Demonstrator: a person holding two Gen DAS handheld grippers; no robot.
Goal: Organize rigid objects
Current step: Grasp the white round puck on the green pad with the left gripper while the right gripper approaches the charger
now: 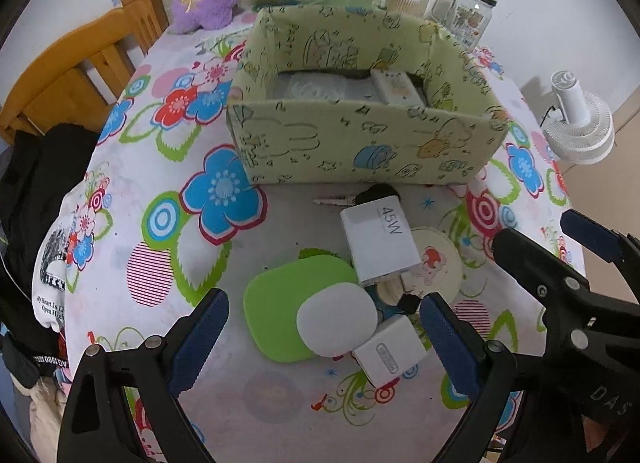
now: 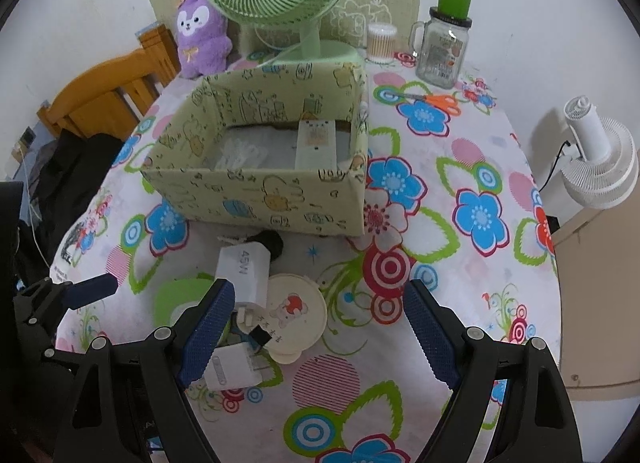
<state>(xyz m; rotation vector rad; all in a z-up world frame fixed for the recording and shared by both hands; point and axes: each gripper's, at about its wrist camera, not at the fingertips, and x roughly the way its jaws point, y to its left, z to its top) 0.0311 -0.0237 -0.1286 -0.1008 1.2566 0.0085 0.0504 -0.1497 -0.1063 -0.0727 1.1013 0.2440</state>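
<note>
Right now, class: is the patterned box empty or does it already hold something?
Not empty. The box has an open top, and a pale flat rectangular item lies on its floor at the right, with clear plastic beside it.

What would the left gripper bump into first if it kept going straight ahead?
Most likely the white oval pad lying on the green pad, which sits right between the open left gripper fingers. Depth is hard to judge here.
</note>
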